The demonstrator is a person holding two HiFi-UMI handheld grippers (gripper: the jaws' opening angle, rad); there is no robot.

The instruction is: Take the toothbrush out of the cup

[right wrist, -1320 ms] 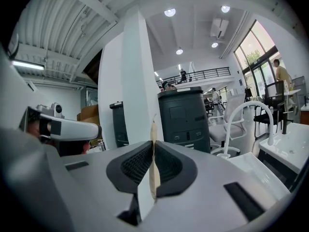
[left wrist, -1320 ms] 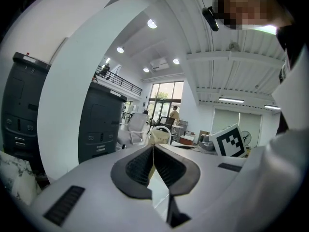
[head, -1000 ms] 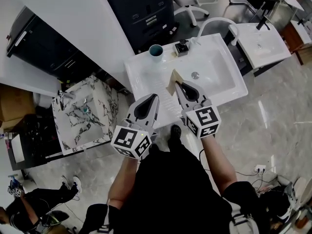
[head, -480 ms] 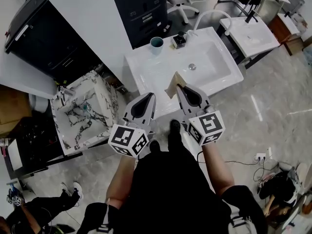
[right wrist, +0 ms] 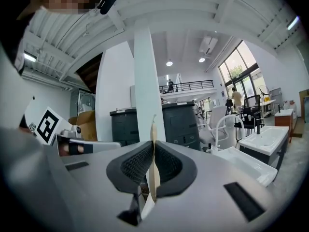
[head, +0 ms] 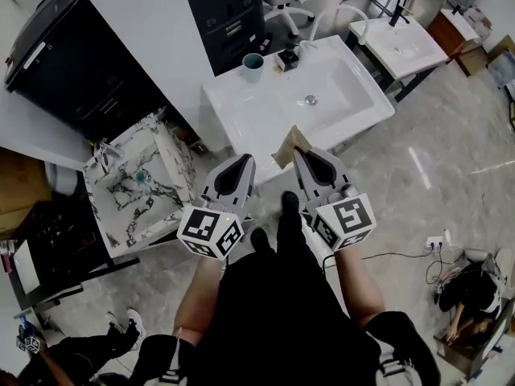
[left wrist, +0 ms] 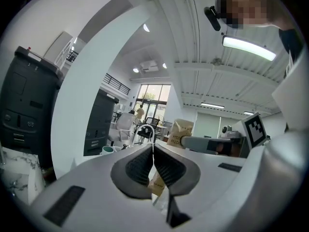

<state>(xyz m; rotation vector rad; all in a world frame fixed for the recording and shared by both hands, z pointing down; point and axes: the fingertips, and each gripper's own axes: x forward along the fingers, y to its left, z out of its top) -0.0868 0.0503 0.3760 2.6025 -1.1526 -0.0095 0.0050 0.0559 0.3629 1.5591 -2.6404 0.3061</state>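
Note:
A teal cup stands at the back left corner of the white sink; I see no toothbrush in it. My right gripper is shut on a flat tan paper packet, held in the air in front of the sink's near edge. In the right gripper view the packet's thin edge sticks up between the closed pads of my right gripper. My left gripper hovers beside it, jaws together and empty. In the left gripper view my left gripper points toward the cup and the packet.
A marble-patterned basin stands to the left, and dark cabinets stand behind the sink. A second white sink is at the back right. A small black object sits by the curved faucet. People are at both lower corners of the floor.
Both grippers and the packet have drawn back from the sink, which now lies farther up in the head view. Both pairs of jaws stay as they were.

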